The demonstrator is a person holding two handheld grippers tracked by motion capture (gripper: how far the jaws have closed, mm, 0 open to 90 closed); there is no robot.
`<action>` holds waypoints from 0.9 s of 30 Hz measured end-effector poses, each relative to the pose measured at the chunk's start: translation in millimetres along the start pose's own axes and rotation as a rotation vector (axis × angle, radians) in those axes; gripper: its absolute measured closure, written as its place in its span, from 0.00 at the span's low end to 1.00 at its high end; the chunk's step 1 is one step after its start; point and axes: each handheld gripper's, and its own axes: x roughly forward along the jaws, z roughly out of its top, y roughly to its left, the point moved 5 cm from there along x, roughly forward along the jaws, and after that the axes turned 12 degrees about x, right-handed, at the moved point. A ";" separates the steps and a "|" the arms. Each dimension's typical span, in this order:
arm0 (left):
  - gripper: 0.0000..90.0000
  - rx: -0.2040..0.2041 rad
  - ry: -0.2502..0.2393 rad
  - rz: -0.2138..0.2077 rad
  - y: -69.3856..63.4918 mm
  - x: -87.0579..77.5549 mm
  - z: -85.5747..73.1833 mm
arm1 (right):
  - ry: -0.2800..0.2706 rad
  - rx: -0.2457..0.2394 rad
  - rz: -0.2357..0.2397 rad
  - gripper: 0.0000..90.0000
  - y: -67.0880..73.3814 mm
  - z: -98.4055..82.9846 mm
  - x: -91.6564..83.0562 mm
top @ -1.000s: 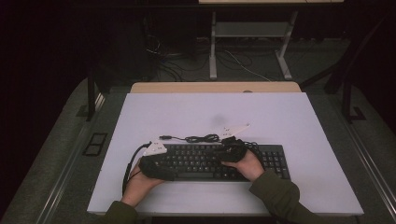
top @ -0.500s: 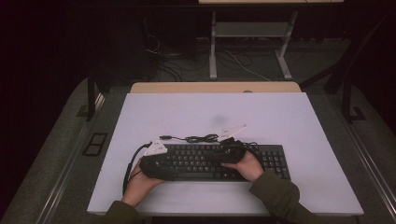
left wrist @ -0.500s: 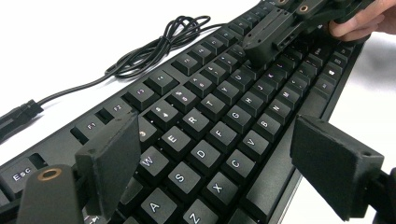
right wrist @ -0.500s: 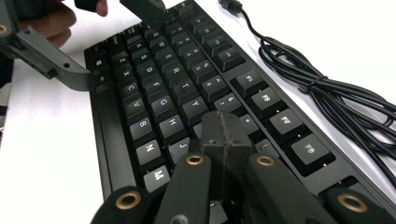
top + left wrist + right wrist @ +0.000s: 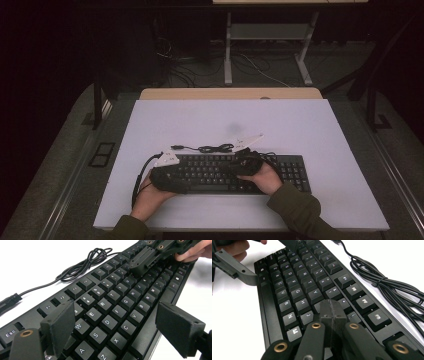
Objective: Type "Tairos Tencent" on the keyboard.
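Black keyboard point(image 5: 220, 172) with white legends, cable point(image 5: 82, 265) coiled behind; left gripper point(image 5: 117, 325) jaws spread above the keys, right gripper point(image 5: 332, 312) closed, tips on keys

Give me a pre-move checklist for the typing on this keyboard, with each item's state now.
1. Right tool shut, jaws pressed together into one tip: ok.
2. Its tip over the keys around U, I, J, K of the keyboard: ok; whether a key is pressed, cannot tell.
3. Left tool open, jaws astride the left letter keys, nothing between them: ok.
4. Cable bundled on the table behind the keyboard, off the keys: ok.
5. Keyboard flat on the table: ok.
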 end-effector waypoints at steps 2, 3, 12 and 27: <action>0.17 0.000 0.002 0.000 0.0 0.0 -0.1 | 0.004 -0.002 -0.003 0.99 -0.2 -0.4 0.5; 0.17 -0.001 0.000 0.000 0.1 0.1 -0.1 | 0.008 -0.005 -0.004 0.99 -0.4 -1.1 1.2; 0.17 -0.002 0.004 0.002 0.5 0.0 -0.4 | 0.005 -0.003 -0.001 0.99 -0.4 -0.6 1.1; 0.17 0.002 0.002 0.005 1.0 -0.6 -0.5 | -0.039 0.002 0.002 0.79 1.0 3.4 -3.9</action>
